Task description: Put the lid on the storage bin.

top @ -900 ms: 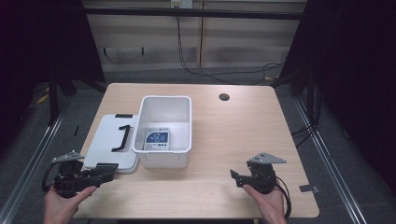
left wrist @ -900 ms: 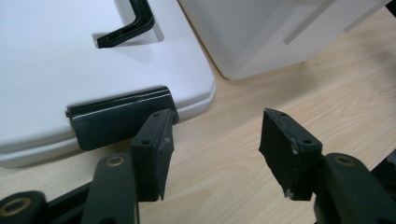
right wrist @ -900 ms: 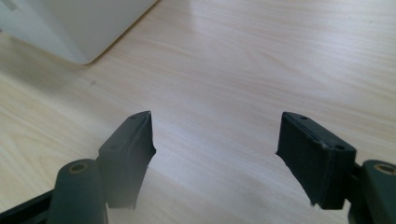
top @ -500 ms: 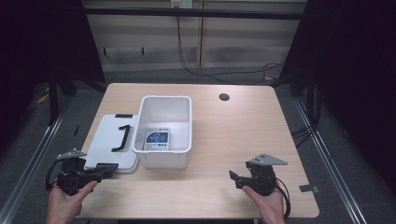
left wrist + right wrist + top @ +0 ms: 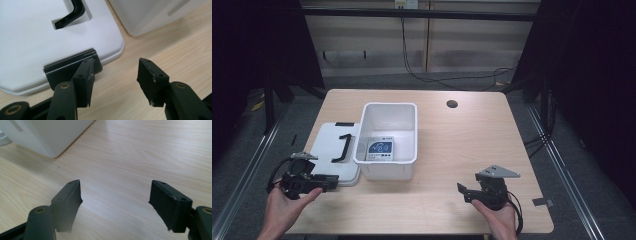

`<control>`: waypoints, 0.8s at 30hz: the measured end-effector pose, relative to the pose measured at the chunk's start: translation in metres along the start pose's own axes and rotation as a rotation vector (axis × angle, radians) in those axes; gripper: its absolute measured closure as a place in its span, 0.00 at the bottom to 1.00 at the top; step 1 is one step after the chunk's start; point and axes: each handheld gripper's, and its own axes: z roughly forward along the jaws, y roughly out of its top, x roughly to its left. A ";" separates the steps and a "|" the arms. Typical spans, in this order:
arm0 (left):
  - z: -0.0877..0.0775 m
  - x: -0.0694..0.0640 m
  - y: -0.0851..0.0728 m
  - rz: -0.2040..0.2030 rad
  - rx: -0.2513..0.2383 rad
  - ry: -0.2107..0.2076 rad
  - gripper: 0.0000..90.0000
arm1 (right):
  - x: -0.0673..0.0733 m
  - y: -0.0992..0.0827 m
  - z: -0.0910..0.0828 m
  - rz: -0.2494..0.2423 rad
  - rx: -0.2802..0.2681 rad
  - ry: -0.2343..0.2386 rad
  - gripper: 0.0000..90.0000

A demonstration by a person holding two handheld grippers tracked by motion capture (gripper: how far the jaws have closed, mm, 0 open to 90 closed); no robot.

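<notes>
Bare desk point(image 5: 472, 135) lies open right of the white bin point(image 5: 388, 140), while the lid point(image 5: 332, 152) beside it blocks the left hand-held gripper point(image 5: 329, 181).

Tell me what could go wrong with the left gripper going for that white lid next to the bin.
The left gripper is open, one jaw against the lid's black clip and the other over bare table; closing now might miss the lid. The lid lies close beside the white bin, so lifting it could nudge the bin.
</notes>
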 end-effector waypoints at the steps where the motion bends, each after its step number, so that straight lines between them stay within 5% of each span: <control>1: 0.000 0.000 0.003 -0.005 0.003 0.007 0.53 | 0.000 0.000 0.000 0.000 0.000 0.000 0.28; 9: -0.004 0.009 0.028 -0.046 0.017 0.012 0.57 | 0.005 0.000 0.000 -0.023 0.006 0.000 0.28; 24: 0.002 0.010 0.072 -0.044 0.113 0.112 0.58 | 0.007 0.001 0.000 -0.041 0.009 -0.003 0.28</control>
